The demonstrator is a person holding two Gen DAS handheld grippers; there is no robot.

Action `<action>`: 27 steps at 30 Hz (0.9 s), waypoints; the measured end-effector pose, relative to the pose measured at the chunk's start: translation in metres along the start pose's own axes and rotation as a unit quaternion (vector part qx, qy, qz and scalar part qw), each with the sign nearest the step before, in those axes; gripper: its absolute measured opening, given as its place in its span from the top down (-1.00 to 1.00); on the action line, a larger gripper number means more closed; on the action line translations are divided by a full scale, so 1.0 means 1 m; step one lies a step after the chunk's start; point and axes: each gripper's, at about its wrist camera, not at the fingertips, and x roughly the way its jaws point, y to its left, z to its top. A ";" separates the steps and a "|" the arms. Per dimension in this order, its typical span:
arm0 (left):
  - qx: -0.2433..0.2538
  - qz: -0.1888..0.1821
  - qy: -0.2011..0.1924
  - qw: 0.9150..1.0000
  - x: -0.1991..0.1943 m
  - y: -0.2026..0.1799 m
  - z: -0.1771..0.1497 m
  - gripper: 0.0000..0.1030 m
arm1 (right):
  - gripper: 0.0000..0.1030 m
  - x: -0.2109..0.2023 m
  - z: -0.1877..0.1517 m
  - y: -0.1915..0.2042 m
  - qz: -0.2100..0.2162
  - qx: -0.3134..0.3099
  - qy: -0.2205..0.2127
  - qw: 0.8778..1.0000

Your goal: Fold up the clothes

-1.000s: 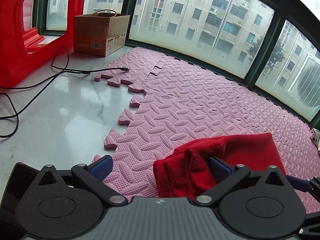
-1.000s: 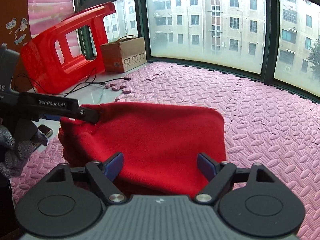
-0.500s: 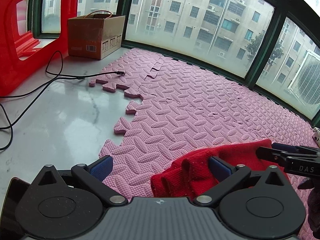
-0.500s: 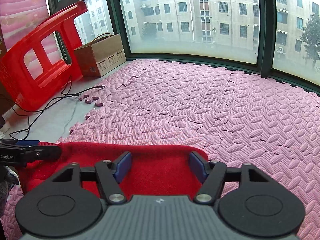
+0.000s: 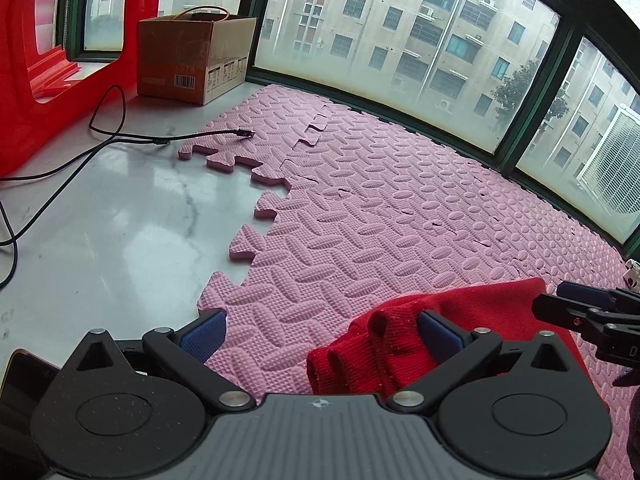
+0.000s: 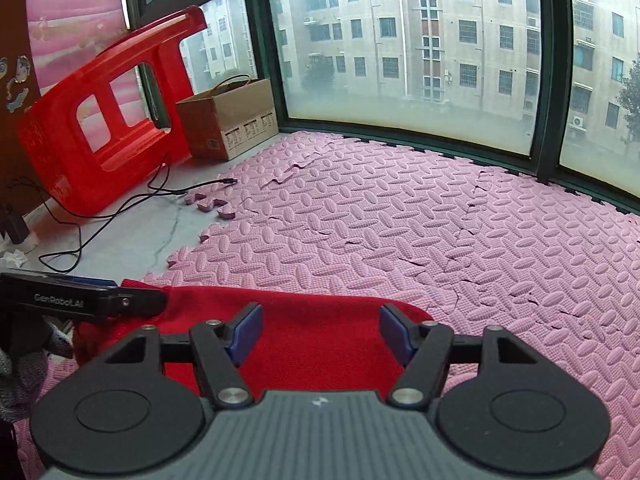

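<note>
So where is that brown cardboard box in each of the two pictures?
Left wrist view: the cardboard box sits upper left, against the window, right of the red plastic stool.
Right wrist view: the box is left of centre in the upper half, again beside the stool.
Shared landmark: the black cable lying on the floor in front of the box.

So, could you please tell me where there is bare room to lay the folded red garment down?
The pink foam mat lies bare between the red knit garment and the window frame. The marble floor beside the mat's jagged edge is partly free, crossed by a black cable. The far left corner is crowded: cardboard box and tipped red plastic stool.
</note>
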 end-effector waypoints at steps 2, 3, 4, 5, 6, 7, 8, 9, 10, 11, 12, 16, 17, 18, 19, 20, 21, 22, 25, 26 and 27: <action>-0.001 0.001 0.000 1.000 -0.001 0.000 0.000 -1.00 | -0.30 -0.008 -0.003 0.017 0.020 -0.021 -0.003 1.000; 0.000 0.001 -0.001 1.000 -0.001 0.000 0.000 -1.00 | -0.30 -0.011 -0.005 0.026 0.028 -0.033 -0.004 0.999; 0.001 0.001 -0.001 1.000 -0.002 -0.001 0.000 -1.00 | -0.30 -0.013 -0.007 0.034 0.035 -0.043 -0.005 0.998; 0.001 0.002 -0.001 1.000 -0.003 -0.001 -0.001 -1.00 | -0.30 -0.015 -0.010 0.044 0.042 -0.053 -0.007 0.998; 0.001 0.002 -0.002 1.000 -0.003 0.000 -0.001 -1.00 | -0.30 -0.016 -0.013 0.052 0.048 -0.059 -0.008 0.997; 0.000 0.001 -0.002 1.000 -0.004 0.000 -0.002 -1.00 | -0.29 -0.016 -0.015 0.059 0.054 -0.066 -0.009 0.996; 0.000 0.002 -0.002 1.000 -0.004 0.000 -0.002 -1.00 | -0.29 -0.014 -0.019 0.066 0.055 -0.073 -0.006 0.996; 0.000 0.002 -0.002 1.000 -0.004 0.000 -0.002 -1.00 | -0.29 -0.011 -0.023 0.072 0.051 -0.083 -0.003 0.995; 0.000 0.002 -0.002 1.000 -0.003 0.000 -0.003 -1.00 | -0.29 -0.008 -0.027 0.078 0.048 -0.091 0.002 0.995; 0.000 0.003 -0.002 1.000 -0.003 0.001 -0.003 -1.00 | -0.27 -0.004 -0.031 0.082 0.047 -0.096 0.009 0.994; 0.000 0.003 -0.001 1.000 -0.003 0.001 -0.003 -1.00 | -0.26 -0.001 -0.034 0.083 0.045 -0.098 0.011 0.994; -0.005 0.000 -0.001 1.000 -0.007 0.001 -0.006 -1.00 | -0.25 -0.005 -0.036 0.080 0.045 -0.091 0.007 0.995; -0.007 -0.001 -0.002 1.000 -0.009 0.001 -0.006 -1.00 | -0.25 -0.009 -0.033 0.076 0.047 -0.084 0.003 0.995; -0.010 -0.005 -0.003 1.000 -0.012 0.001 -0.007 -1.00 | -0.25 -0.014 -0.031 0.073 0.050 -0.077 0.000 0.996; -0.012 -0.007 -0.003 1.000 -0.015 0.000 -0.007 -1.00 | -0.26 -0.018 -0.028 0.068 0.051 -0.069 -0.004 0.996; -0.015 -0.010 -0.003 1.000 -0.018 0.000 -0.008 -1.00 | -0.28 -0.022 -0.025 0.064 0.050 -0.062 -0.008 0.997; -0.017 -0.012 -0.003 1.000 -0.020 0.000 -0.009 -1.00 | -0.29 -0.025 -0.024 0.059 0.047 -0.057 -0.011 0.997; -0.021 -0.018 -0.004 1.000 -0.023 0.000 -0.010 -1.00 | -0.33 -0.030 -0.021 0.048 0.039 -0.045 -0.016 0.998; -0.042 -0.039 -0.003 0.998 -0.032 0.001 -0.014 -1.00 | -0.37 -0.037 -0.018 0.020 0.014 -0.017 -0.020 1.000; -0.047 -0.047 0.000 0.998 -0.033 0.000 -0.016 -1.00 | -0.37 -0.038 -0.018 0.010 0.005 -0.007 -0.019 1.000; -0.053 -0.056 0.002 0.997 -0.035 0.000 -0.018 -1.00 | -0.37 -0.039 -0.019 0.000 -0.001 0.004 -0.016 1.000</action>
